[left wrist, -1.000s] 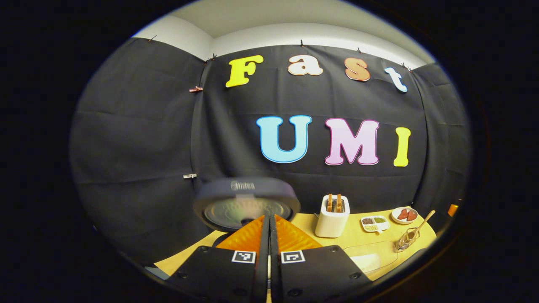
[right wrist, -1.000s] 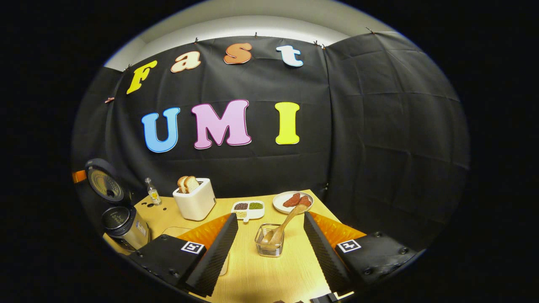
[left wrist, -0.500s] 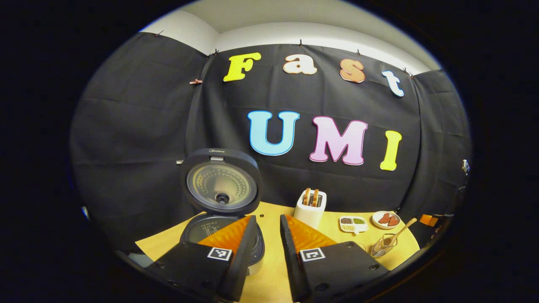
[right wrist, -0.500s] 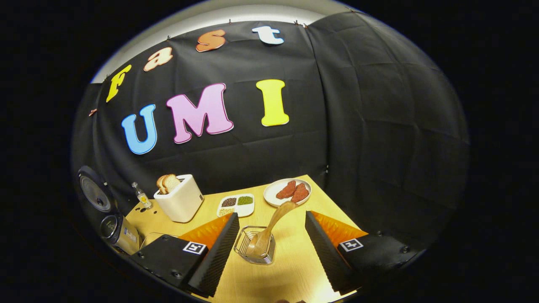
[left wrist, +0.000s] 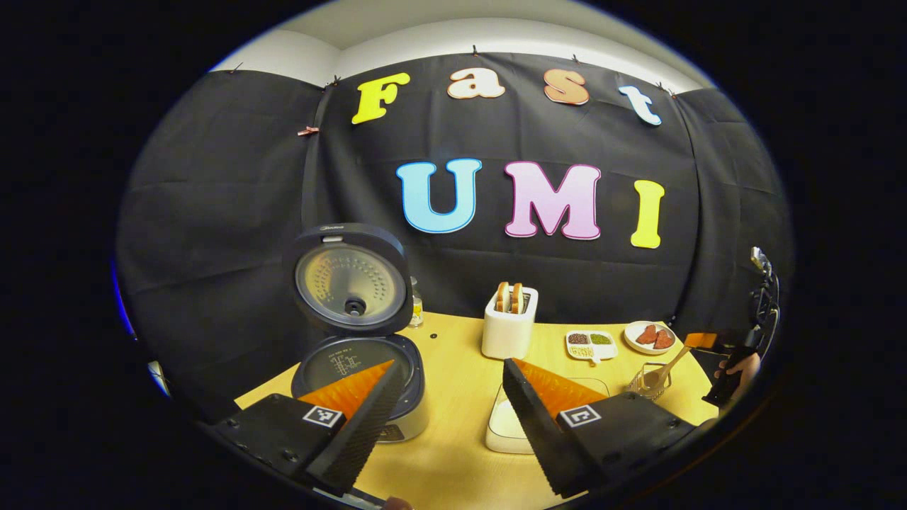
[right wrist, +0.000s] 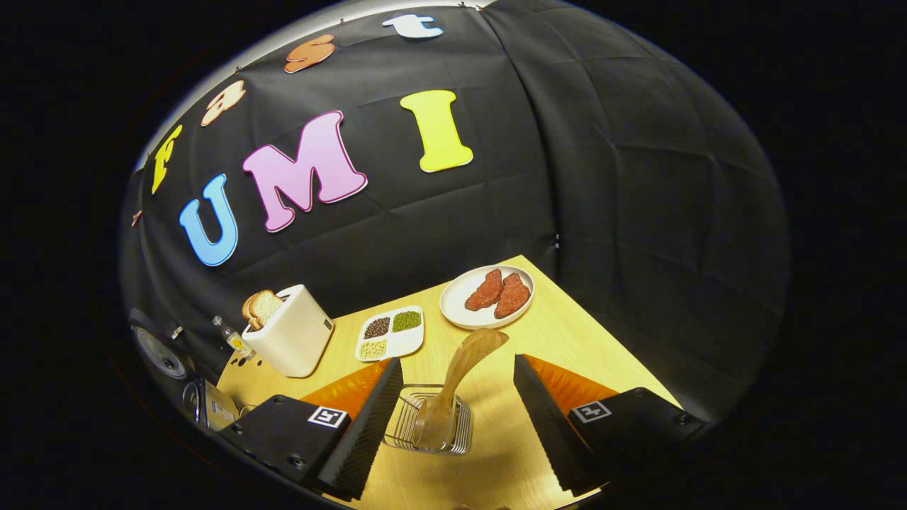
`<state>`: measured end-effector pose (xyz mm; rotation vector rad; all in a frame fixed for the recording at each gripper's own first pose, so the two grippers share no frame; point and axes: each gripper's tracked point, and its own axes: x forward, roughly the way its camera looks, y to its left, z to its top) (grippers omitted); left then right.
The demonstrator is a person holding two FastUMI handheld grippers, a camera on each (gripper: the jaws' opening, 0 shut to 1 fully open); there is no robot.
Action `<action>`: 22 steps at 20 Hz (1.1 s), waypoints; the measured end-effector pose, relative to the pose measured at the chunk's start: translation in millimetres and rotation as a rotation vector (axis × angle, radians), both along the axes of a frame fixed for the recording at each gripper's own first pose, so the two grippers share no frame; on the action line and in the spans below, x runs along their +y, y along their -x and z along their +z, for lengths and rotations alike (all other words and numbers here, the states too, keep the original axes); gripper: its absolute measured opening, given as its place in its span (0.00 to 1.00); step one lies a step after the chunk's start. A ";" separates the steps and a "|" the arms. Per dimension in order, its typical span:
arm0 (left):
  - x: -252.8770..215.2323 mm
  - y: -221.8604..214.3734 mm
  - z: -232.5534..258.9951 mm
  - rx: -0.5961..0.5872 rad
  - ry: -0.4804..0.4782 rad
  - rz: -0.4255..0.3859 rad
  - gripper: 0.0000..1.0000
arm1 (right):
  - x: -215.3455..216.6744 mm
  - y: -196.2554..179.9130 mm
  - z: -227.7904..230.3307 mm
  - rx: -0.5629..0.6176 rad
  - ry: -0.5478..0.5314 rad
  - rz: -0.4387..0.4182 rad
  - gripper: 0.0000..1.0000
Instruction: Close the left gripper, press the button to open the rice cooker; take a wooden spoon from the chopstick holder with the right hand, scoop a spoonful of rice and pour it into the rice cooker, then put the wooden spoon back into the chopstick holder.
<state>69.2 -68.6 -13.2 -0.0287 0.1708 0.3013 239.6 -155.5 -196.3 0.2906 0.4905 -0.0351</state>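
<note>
In the right gripper view the right gripper (right wrist: 457,411) is spread wide and holds nothing; one wire chopstick holder (right wrist: 429,427) stands between its fingers without touching either, and one wooden spoon (right wrist: 459,375) leans out of it, its broad end tilted up toward the far side; beyond lie one divided dish (right wrist: 392,334) with three fills, one plate (right wrist: 455,305) carrying two reddish pieces, and one toaster (right wrist: 292,338) with bread in it, all on the wooden table (right wrist: 567,333). In the left gripper view the left gripper (left wrist: 450,404) is likewise spread apart and empty; just past its left finger sits one rice cooker (left wrist: 358,375), its lid (left wrist: 348,280) raised upright; one shallow clear container (left wrist: 507,422) lies by the right finger; a small bottle (left wrist: 417,309) stands behind the cooker.
</note>
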 end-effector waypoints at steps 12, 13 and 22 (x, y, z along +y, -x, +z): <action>-26.9 -7.8 -49.0 0.146 0.085 0.001 0.96 | 9.1 -52.5 -62.0 0.146 -0.226 -0.082 0.79; -28.9 -6.3 -51.7 0.152 0.089 -0.001 0.96 | 12.5 -54.0 -62.3 0.152 -0.243 -0.081 0.73; -35.0 -5.1 -54.5 0.159 0.099 -0.011 0.96 | 18.8 -46.7 -50.1 0.160 -0.288 -0.087 0.22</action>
